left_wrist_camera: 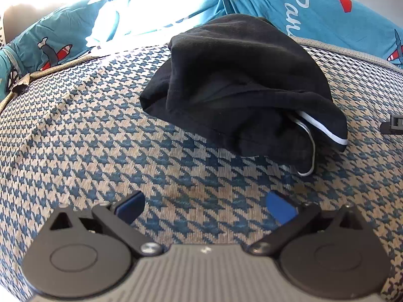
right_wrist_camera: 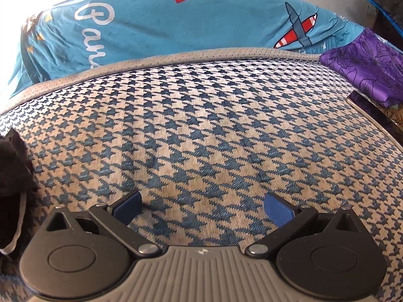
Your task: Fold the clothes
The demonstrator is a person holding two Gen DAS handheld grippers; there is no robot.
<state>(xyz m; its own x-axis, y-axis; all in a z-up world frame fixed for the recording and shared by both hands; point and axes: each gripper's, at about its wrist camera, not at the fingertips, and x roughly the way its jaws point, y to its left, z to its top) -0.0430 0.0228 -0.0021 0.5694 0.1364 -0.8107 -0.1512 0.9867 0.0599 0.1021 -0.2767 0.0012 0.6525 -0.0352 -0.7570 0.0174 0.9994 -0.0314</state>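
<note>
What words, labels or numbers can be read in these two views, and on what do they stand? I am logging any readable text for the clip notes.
"Par": white script on the blue printed sheet, cut off below by the houndstooth cover and black garment.
"Pan": the same script in the right wrist view; the last letter is partly hidden, so the full word is unclear.
Small emblem on the right gripper body: too small to read.
No numbers or brand names are legible elsewhere.
</note>
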